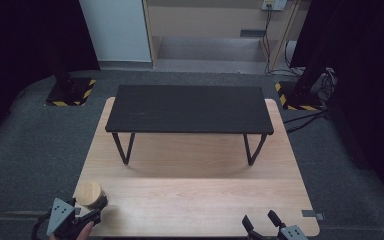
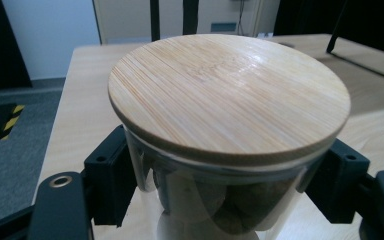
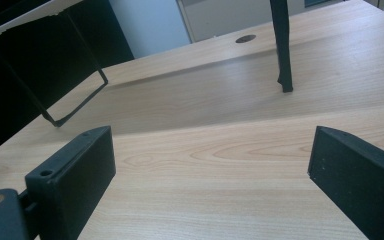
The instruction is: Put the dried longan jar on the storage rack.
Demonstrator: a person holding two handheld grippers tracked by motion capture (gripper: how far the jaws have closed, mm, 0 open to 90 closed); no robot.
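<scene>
While its pale round bamboo lid sits flat on top, the clear glass jar stands at the near left corner of the light wooden table, clamped between the left gripper's black jaws. The right gripper hovers at the near right edge, jaws wide apart around nothing. Farther back on the table stands a low black rectangular shelf on thin metal legs.
</scene>
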